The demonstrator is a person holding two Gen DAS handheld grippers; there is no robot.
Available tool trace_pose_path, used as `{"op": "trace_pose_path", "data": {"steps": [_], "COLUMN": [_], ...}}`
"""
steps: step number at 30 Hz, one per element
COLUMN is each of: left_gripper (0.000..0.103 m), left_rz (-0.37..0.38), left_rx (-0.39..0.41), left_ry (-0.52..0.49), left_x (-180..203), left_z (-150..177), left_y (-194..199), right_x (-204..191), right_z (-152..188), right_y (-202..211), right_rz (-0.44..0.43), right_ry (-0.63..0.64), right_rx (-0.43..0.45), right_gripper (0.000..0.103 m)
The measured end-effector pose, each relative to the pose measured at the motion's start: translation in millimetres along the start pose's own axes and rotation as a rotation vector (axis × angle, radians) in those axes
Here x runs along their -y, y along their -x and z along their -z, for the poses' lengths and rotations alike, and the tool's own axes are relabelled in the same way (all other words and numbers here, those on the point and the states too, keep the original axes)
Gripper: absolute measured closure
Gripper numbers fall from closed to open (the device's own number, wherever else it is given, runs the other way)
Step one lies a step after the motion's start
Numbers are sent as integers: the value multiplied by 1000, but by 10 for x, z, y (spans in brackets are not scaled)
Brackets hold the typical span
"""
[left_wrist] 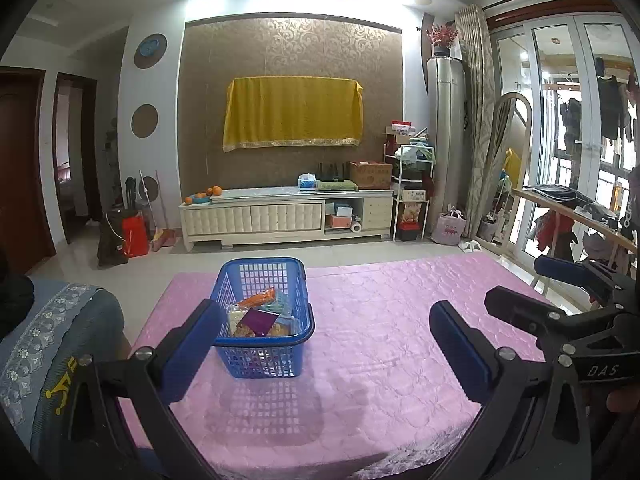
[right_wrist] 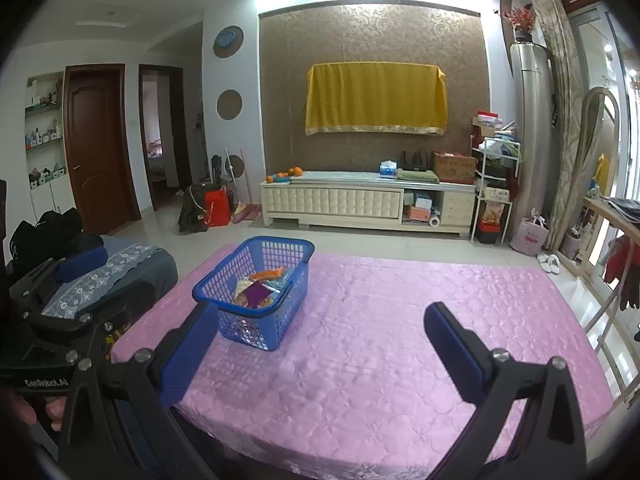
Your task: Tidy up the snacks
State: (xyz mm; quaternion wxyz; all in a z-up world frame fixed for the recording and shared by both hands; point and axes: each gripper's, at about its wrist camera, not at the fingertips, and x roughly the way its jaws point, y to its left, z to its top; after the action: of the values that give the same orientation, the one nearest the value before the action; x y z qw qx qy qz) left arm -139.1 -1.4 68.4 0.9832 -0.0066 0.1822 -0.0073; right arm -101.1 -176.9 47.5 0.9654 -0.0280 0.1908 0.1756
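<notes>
A blue plastic basket (left_wrist: pixel 262 354) stands on the pink quilted tablecloth (left_wrist: pixel 380 340). Inside lie several snack packets (left_wrist: pixel 260 316), one orange, one purple. My left gripper (left_wrist: pixel 328 320) is open, held above the near part of the table with the basket just past its left finger. In the right wrist view the basket (right_wrist: pixel 256 330) sits ahead and to the left, its snack packets (right_wrist: pixel 260 288) showing. My right gripper (right_wrist: pixel 316 320) is open too and holds nothing. The right gripper (left_wrist: pixel 516 280) also appears at the right edge of the left wrist view.
A grey cushion with a lace cover (right_wrist: pixel 108 276) lies left of the table. Beyond the far table edge is tiled floor (right_wrist: pixel 360 244), then a white TV cabinet (left_wrist: pixel 288 212). A wooden clothes rack (left_wrist: pixel 576 216) stands at the right.
</notes>
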Motion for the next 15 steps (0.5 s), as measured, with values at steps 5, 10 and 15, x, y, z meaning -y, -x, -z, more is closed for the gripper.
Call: {"op": "trace_pose_path", "data": {"steps": [5, 10, 15], "left_gripper": [0, 0, 0], "left_rz": [0, 3, 8], "left_rx": [0, -5, -13], "left_ry": [7, 9, 18], "left_x": [-14, -13, -36], "left_z": [-9, -3, 5], "left_y": [20, 25, 34], "right_x": [-2, -15, -30], "right_z": [14, 15, 13], "right_y": [33, 49, 64], "right_rz": [-1, -1, 2], "right_ry": [2, 0, 0], "right_rx": [-1, -6, -12], "right_gripper": [0, 0, 0]}}
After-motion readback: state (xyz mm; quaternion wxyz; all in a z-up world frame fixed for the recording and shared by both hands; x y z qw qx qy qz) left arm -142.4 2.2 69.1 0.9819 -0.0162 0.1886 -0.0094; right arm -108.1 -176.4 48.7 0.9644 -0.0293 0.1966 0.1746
